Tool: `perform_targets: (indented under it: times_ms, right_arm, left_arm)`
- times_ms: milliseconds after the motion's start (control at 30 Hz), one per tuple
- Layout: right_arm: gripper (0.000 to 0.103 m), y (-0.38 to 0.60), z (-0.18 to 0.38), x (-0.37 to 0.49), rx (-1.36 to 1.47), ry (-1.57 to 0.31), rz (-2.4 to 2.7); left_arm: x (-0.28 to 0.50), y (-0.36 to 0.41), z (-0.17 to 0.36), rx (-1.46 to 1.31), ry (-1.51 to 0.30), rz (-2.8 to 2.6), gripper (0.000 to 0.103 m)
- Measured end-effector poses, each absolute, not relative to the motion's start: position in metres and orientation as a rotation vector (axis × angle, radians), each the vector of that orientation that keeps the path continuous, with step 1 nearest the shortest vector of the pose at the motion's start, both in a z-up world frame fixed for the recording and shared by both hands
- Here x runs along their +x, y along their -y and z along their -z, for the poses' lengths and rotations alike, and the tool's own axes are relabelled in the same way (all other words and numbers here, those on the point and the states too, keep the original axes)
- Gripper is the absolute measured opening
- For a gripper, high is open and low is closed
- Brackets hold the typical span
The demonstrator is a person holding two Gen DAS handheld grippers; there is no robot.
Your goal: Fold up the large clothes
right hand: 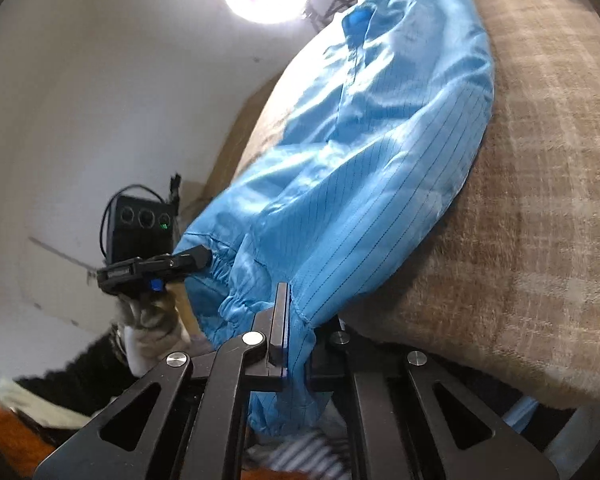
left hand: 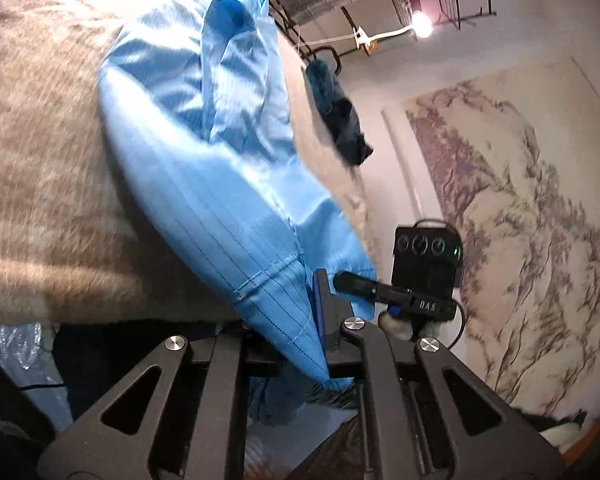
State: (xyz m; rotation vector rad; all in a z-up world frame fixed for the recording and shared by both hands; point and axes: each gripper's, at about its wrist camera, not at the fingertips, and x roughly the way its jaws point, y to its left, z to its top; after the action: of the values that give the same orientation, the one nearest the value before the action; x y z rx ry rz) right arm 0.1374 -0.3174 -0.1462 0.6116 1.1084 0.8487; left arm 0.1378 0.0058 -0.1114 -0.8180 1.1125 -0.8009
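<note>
The left gripper (left hand: pixel 320 320) is closed tight on 1 corner of the blue garment (left hand: pixel 204 184). The right gripper (right hand: pixel 282 320) is pinched shut on the hem beside a gathered cuff (right hand: pixel 236 304). The garment is lifted at both held ends, and the rest is spread over the brown blanket (right hand: pixel 540 200).

Garment (left hand: pixel 204 184) lies spread on the blanket-covered surface (left hand: pixel 40 160) — near hem lifted off its edge, each gripper at one corner.
</note>
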Motion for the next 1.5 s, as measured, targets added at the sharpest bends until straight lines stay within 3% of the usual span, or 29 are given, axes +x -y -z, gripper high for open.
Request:
perform_targets:
  times_ms: [467, 967, 1100, 1133, 1167, 1200, 1233, 1267, 1500]
  right_arm:
    - [0.003, 0.343, 0.103, 0.239, 0.711, -1.076, -0.598]
    - [0.003, 0.331, 0.149, 0.336, 0.872, -1.140, -0.454]
    - [0.008, 0.329, 0.148, 0.345, 0.875, -1.149, -0.468]
    - [0.011, 0.328, 0.148, 0.347, 0.880, -1.156, -0.467]
    - [0.022, 0.330, 0.150, 0.348, 0.897, -1.163, -0.467]
    - [0.042, 0.333, 0.151, 0.351, 0.933, -1.165, -0.469]
    - [0.053, 0.337, 0.150, 0.349, 0.962, -1.163, -0.465]
    - [0.068, 0.341, 0.150, 0.350, 0.989, -1.158, -0.456]
    - [0.070, 0.365, 0.131, 0.347, 1.020, -1.068, -0.450]
  left_arm:
    - [0.253, 0.006, 0.069, -0.813, -1.023, 0.659, 0.006]
    - [0.338, 0.000, 0.132, -0.909, -1.073, 0.478, 0.006]
    - [0.343, -0.007, 0.136, -0.896, -1.073, 0.418, 0.006]
    - [0.344, -0.011, 0.137, -0.906, -1.071, 0.405, 0.008]
    - [0.345, -0.014, 0.138, -0.913, -1.070, 0.396, 0.016]
    - [0.345, -0.018, 0.139, -0.926, -1.067, 0.375, 0.024]
    - [0.345, -0.023, 0.138, -0.938, -1.060, 0.361, 0.041]
    - [0.345, -0.028, 0.137, -0.954, -1.047, 0.349, 0.049]
    - [0.343, -0.061, 0.114, -0.901, -0.971, 0.310, 0.053]
